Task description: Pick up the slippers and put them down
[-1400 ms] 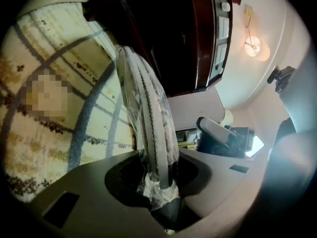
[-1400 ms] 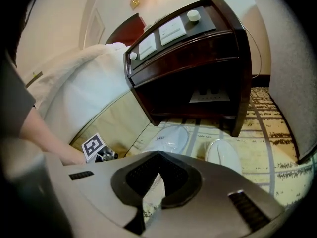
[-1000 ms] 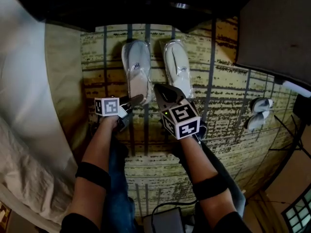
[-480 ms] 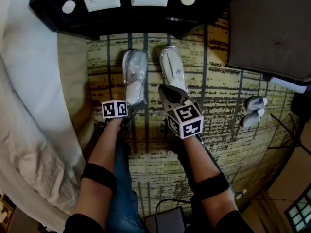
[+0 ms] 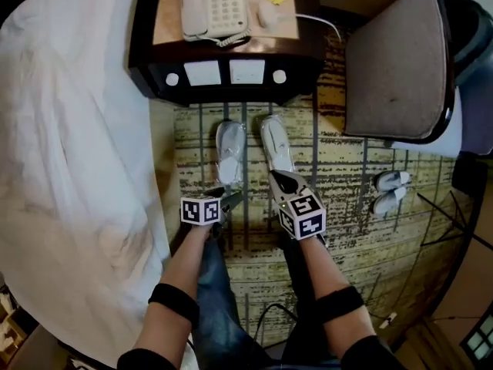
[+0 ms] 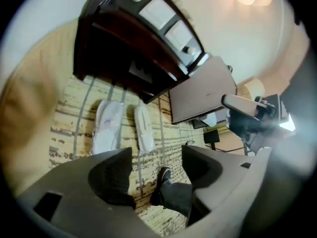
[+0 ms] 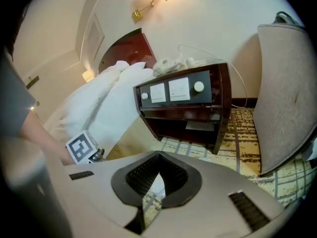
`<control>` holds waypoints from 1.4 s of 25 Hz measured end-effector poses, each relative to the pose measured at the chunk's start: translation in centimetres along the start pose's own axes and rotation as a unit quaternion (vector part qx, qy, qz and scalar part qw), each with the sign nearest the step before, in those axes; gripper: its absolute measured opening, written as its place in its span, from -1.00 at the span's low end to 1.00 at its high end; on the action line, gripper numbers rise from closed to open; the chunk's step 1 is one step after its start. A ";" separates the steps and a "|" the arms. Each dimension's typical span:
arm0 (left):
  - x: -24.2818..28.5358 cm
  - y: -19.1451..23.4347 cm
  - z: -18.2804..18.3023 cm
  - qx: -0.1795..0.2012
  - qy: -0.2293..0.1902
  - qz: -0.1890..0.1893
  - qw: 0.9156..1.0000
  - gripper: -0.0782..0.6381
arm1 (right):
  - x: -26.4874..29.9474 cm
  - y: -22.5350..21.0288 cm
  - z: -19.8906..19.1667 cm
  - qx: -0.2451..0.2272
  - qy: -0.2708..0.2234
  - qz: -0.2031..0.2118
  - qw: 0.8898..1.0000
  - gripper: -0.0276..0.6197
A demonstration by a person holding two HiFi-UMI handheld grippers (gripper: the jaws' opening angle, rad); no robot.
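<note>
Two white slippers lie side by side on the patterned carpet, toes toward the nightstand: the left slipper (image 5: 229, 153) (image 6: 108, 125) and the right slipper (image 5: 276, 143) (image 6: 144, 128). My left gripper (image 5: 228, 198) (image 6: 156, 150) hangs above the carpet behind the left slipper's heel. It is open, its jaws have just been closing, and nothing is between them. My right gripper (image 5: 282, 178) (image 7: 157, 155) hovers over the right slipper's heel end. It is shut and empty, and it holds no slipper.
A dark wood nightstand (image 5: 223, 75) with a phone (image 5: 214, 2) stands just beyond the slippers. A bed with a white duvet (image 5: 77, 153) fills the left side. A padded chair (image 5: 397, 60) is at the right, with another pair of slippers (image 5: 389, 191) near it.
Both grippers have risen away from the two slippers, which stay on the carpet. The view has pulled back and now takes in the nightstand's top and more of the bed.
</note>
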State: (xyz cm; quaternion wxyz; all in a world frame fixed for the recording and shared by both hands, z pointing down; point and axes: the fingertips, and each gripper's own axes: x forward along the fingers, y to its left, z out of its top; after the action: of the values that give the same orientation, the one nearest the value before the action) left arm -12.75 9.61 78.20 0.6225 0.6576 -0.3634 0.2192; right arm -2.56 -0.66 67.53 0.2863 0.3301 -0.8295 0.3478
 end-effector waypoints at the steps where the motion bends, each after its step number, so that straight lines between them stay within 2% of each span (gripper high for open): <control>1: -1.8 -2.2 0.6 0.023 -0.012 -0.001 1.000 -0.04 | -1.6 0.7 1.1 0.000 0.000 0.000 1.000 -0.91; 3: -5.8 -6.5 1.9 0.068 -0.045 0.000 0.997 -0.52 | -4.9 2.4 3.4 -0.001 -0.002 0.001 1.000 -0.91; 5: -9.9 -10.5 3.1 0.101 -0.076 -0.002 0.992 -0.78 | -8.1 4.0 5.8 -0.005 -0.006 0.003 1.000 -0.91; 10: -20.0 -20.5 5.8 0.170 -0.132 -0.012 0.977 -0.78 | -15.9 7.2 10.7 -0.015 -0.021 0.002 1.000 -0.91; 14: -28.5 -27.4 8.2 0.207 -0.186 -0.003 0.961 -0.78 | -22.0 9.3 14.6 -0.026 -0.035 0.003 0.999 -0.91; 19: -36.9 -34.1 10.8 0.258 -0.247 0.027 0.933 -0.78 | -28.5 11.1 19.2 -0.050 -0.061 0.003 0.997 -0.91; 22: -40.4 -36.6 11.8 0.281 -0.278 0.041 0.918 -0.78 | -31.4 11.6 21.1 -0.057 -0.076 -0.002 0.995 -0.91; 24: -42.2 -37.7 12.2 0.289 -0.291 0.048 0.911 -0.78 | -33.1 11.8 22.3 -0.060 -0.089 -0.007 0.994 -0.91; 28: -45.0 -38.9 12.6 0.285 -0.310 0.052 0.906 -0.78 | -35.9 12.3 22.8 -0.062 -0.098 -0.010 0.993 -0.91; 31: -46.5 -39.4 13.8 0.288 -0.327 0.055 0.898 -0.78 | -37.2 12.1 23.7 -0.063 -0.108 -0.015 0.992 -0.91; 35: -48.1 -39.7 13.5 0.295 -0.338 0.059 0.892 -0.78 | -39.1 12.5 23.7 -0.056 -0.117 -0.021 0.991 -0.91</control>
State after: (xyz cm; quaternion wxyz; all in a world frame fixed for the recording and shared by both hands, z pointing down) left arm -15.92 4.71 14.60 0.2251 0.8228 -0.5086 0.1169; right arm 6.42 1.58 21.08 0.2124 0.3691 -0.8684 0.2538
